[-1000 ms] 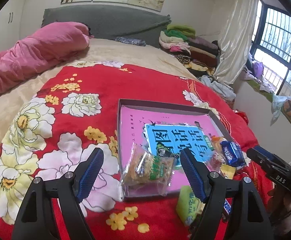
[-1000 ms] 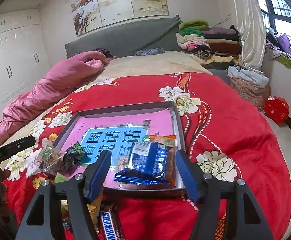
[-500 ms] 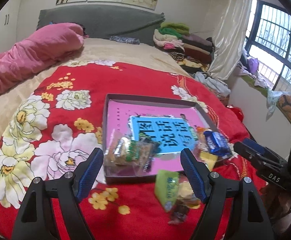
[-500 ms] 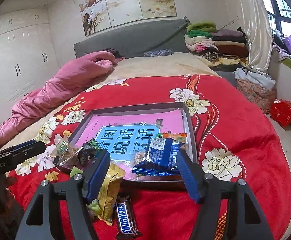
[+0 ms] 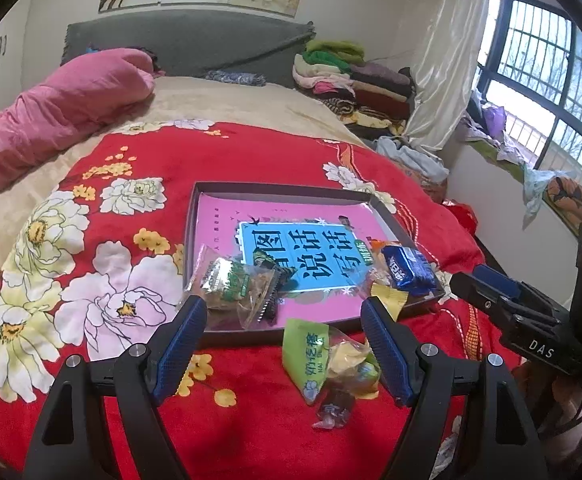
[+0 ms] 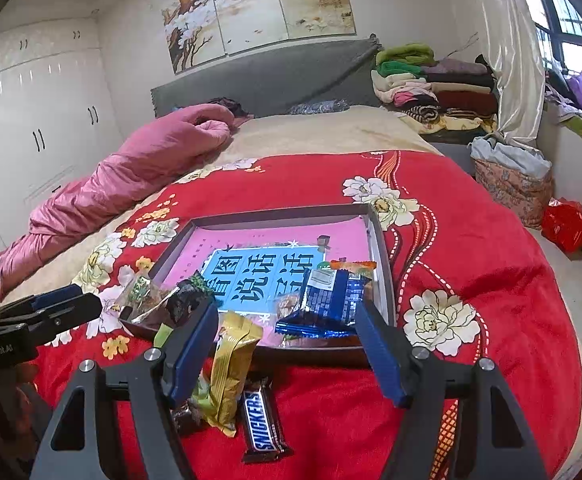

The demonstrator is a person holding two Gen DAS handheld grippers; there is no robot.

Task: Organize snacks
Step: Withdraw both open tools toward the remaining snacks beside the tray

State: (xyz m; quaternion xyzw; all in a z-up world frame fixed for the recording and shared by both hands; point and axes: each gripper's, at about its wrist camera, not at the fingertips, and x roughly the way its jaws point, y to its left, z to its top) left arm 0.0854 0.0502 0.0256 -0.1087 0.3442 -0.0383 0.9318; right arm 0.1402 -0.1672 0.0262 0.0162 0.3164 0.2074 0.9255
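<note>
A dark shallow tray (image 5: 195,216) with a pink and blue printed liner lies on the red flowered bedspread. Inside it are a clear green-labelled packet (image 5: 231,284), a dark packet (image 5: 275,276) and a blue packet (image 5: 405,270). My left gripper (image 5: 281,312) is open just short of the tray's near edge, holding nothing. A green packet (image 5: 307,354) lies on the spread under it. In the right wrist view the blue packet (image 6: 327,300) rests in the tray (image 6: 383,248). My right gripper (image 6: 287,314) is open before it, jaws opening, nothing pressed. A gold packet (image 6: 231,364) and a Snickers bar (image 6: 263,420) lie below.
A pink quilt (image 5: 63,108) lies along the bed's left side. Folded clothes (image 5: 355,80) are stacked at the head on the right. The bed's edge drops off to the right toward a red bag (image 6: 565,224). The other gripper (image 6: 43,308) sits at the left edge.
Both grippers have drawn back from the tray toward the bed's near edge. The clear packet and the blue packet stay in the tray. Loose snacks in front of the tray have come into view.
</note>
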